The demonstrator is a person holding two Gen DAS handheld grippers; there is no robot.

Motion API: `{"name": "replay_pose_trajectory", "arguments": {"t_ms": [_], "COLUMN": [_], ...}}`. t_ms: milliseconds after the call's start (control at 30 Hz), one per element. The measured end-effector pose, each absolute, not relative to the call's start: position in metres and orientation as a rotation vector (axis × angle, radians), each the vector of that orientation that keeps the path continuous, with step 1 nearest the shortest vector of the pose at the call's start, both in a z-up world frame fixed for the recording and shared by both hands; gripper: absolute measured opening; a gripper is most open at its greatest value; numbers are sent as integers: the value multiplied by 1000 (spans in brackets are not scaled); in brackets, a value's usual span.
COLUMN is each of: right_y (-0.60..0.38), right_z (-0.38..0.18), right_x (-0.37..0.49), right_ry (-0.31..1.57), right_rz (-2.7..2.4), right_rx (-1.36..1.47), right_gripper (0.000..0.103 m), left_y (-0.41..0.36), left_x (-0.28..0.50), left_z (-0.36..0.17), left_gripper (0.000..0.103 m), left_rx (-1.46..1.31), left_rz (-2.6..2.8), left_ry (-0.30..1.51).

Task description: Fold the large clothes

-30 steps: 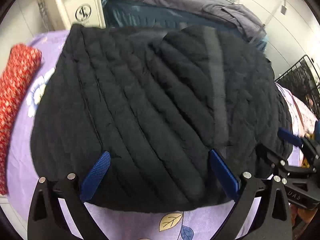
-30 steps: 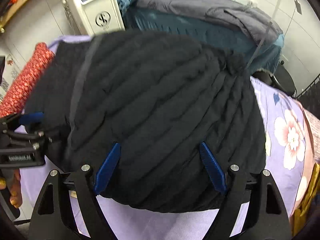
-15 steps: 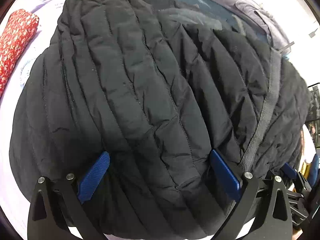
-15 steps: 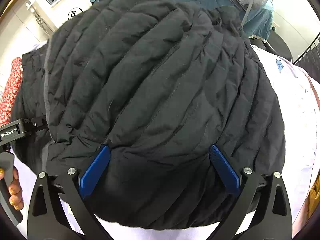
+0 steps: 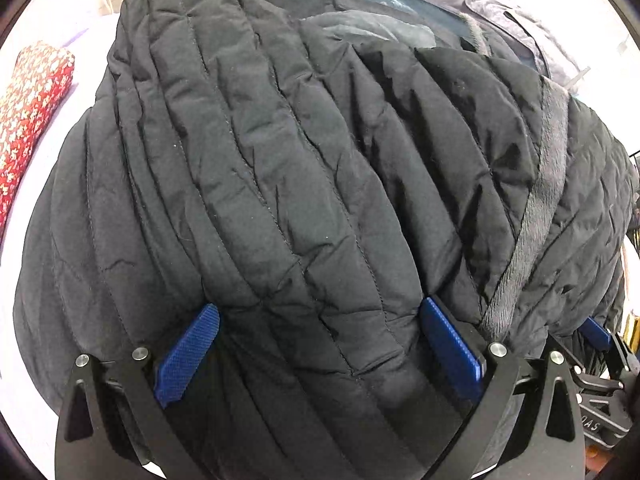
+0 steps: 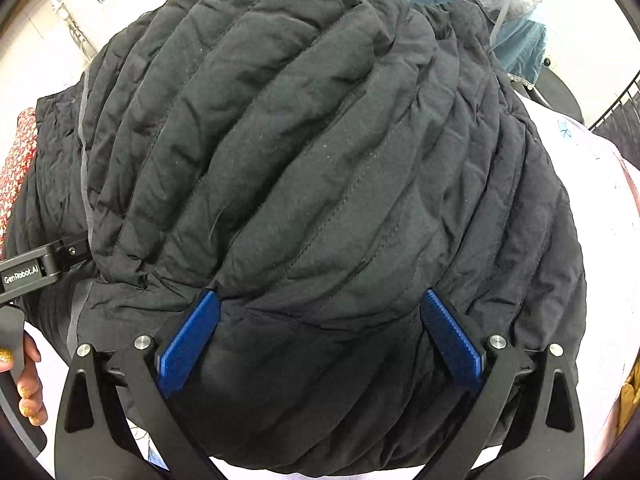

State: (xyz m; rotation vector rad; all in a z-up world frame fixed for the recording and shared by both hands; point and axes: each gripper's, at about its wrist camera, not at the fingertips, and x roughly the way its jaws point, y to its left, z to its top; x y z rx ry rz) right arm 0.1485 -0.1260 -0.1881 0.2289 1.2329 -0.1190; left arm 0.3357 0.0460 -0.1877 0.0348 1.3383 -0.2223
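My left gripper (image 5: 320, 344) and my right gripper (image 6: 318, 340) both stand with their blue pads spread wide, holding nothing; the black quilted puffer jacket (image 5: 304, 184) bulges up between each pair, pressing close to the pads. Whether fabric actually touches the pads on the inner faces I cannot tell for certain. The jacket fills nearly the whole of both wrist views, lying bunched and puffy on the pale floral bedsheet (image 6: 580, 168), which shows only at the edges.

In the left view a grey woven strip (image 5: 536, 236) runs from about one o'clock down to five o'clock across the jacket, and my right gripper's tip peeks in at four o'clock. In the right view the left tool's black body sits at nine o'clock, against a folded edge of the jacket. A red floral-print cloth roll (image 5: 28, 108) lies off at nine to ten o'clock in the left view, clear of the work.

I judge the step in hand to be pressing or gathering the folded bulk before the next fold. To do it well, I should keep both grippers level with each other, since they flank the same mound. If I mean to pinch, I ought to sink the pads past the slippery outer shell and close on a full quilted ridge, not on loose skin. The padding is springy and will likely puff back, so slow, even pressure from both sides seems wise.
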Motion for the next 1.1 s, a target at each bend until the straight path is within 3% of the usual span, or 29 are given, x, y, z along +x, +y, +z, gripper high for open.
{"name": "replay_pose_trajectory", "arguments": {"t_ms": [433,833,1100], "right_y": [-148,-202,-263], "right_z": [-176,-128,-138], "right_x": [143,109,127], "right_ry": [1284,1092,1119], "right_rz": [-43,-76,-123], "right_rx": [270,380,466], "right_gripper": [98,98,98], "left_y": [59,136,197], "left_x": [281,298,327], "left_z": [-157,-114,-149], "left_gripper": [97,97,97], "left_rx": [35,64,-98], "left_rz": [-317,-174,-178], "left_ry": [1260,1143,1297]}}
